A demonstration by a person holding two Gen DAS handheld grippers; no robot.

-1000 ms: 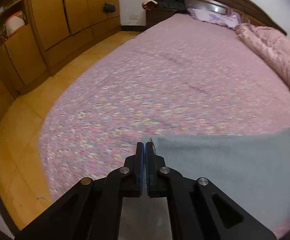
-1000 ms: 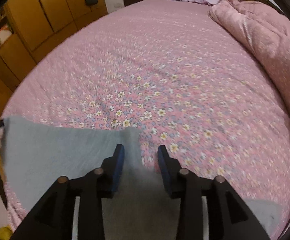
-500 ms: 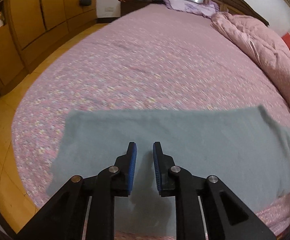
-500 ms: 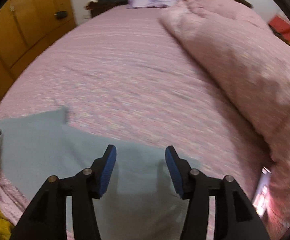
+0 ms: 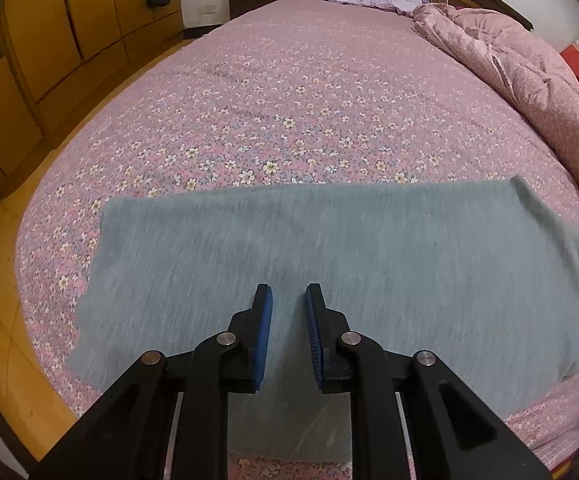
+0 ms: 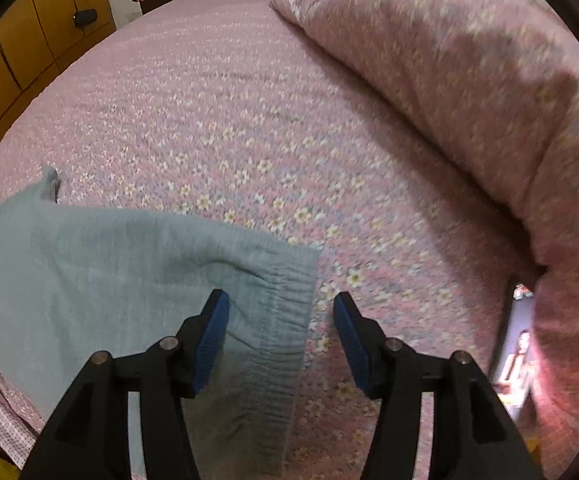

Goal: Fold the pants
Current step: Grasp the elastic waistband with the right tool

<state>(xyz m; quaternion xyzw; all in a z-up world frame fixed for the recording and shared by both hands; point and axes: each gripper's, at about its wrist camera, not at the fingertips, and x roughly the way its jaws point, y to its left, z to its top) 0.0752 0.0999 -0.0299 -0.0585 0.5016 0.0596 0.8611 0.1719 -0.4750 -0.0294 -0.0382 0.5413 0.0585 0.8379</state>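
1. Since a second ago both grippers have let go and pulled back — the left gripper (image 5: pixel 288 312), then pinched shut at a corner of the cloth, now stands with its jaws parted a little and nothing between them.
2. Nearest the right wrist camera, the right gripper (image 6: pixel 280 316) is spread wide and holds nothing; its jaws straddle the waistband (image 6: pixel 285 320), with the cloth lying beneath them, not gripped.
3. Under and just ahead of both grippers, the pants (image 5: pixel 329 264) lie flat on the bed (image 5: pixel 289 92) near its foot edge, a long grey band running side to side with a straight far edge.
4. Judging by that tidy band, the legs look already laid one over the other — a first fold done. What seems left is folding the length over, probably once or twice, starting from the waistband end or the far leg end.
5. Farther off, a bunched quilt (image 6: pixel 469 60) lies along the right side of the bed, well apart from the pants, and wooden wardrobes (image 5: pixel 69 32) stand to the left.
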